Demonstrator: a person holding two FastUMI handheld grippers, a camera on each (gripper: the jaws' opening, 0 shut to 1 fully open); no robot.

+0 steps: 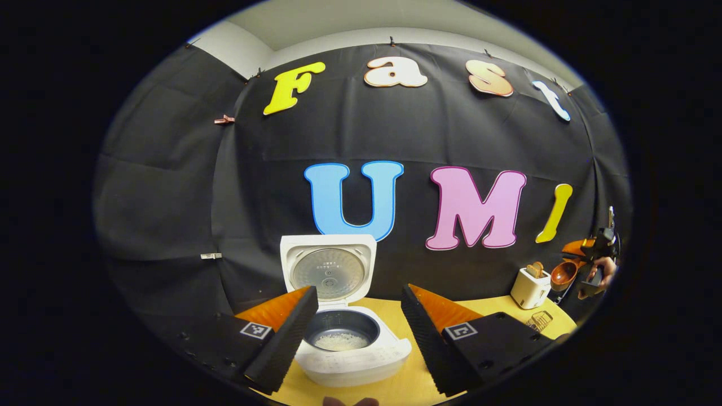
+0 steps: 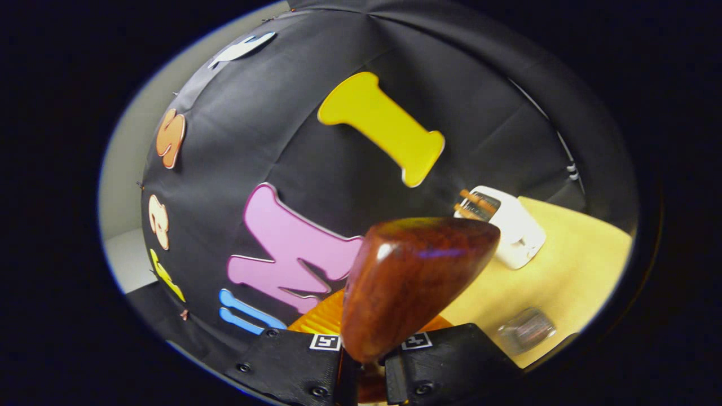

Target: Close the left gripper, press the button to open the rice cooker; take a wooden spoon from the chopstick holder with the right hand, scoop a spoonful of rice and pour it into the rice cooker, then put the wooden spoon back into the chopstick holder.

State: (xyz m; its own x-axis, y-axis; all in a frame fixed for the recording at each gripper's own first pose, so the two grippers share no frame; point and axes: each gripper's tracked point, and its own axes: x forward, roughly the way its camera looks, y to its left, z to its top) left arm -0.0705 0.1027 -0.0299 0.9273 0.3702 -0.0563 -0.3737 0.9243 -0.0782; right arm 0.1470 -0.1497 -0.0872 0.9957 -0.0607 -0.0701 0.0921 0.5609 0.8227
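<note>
Rice cooker: the white rice cooker with a dark inner pot [image 1: 345, 338] stands on the pale wooden desk [image 1: 406, 383], hinged lid upright; white rice lies at the bottom of the pot [image 1: 340, 341].
Left gripper: the left gripper [image 1: 354, 330] hangs just before the cooker, its fingers spread wide with nothing between them.
Right gripper: the right gripper [image 2: 369, 369] has its fingers clamped on the handle of the reddish-brown wooden spoon [image 2: 412, 282], bowl raised toward the camera and tilted; whether rice remains in it cannot be told. From the left gripper view the spoon hangs far to the right, well apart from the cooker, above the white chopstick holder.
Chopstick holder: the white box-shaped chopstick holder [image 2: 510, 225] sits on the desk with wooden utensils in its slot.
Other items: a small clear container [image 2: 525, 327] near the desk edge.
Progress: lid opening done; rice in the pot suggests the pour is made.
Remaining: returning the spoon to the holder, by my judgement.
</note>
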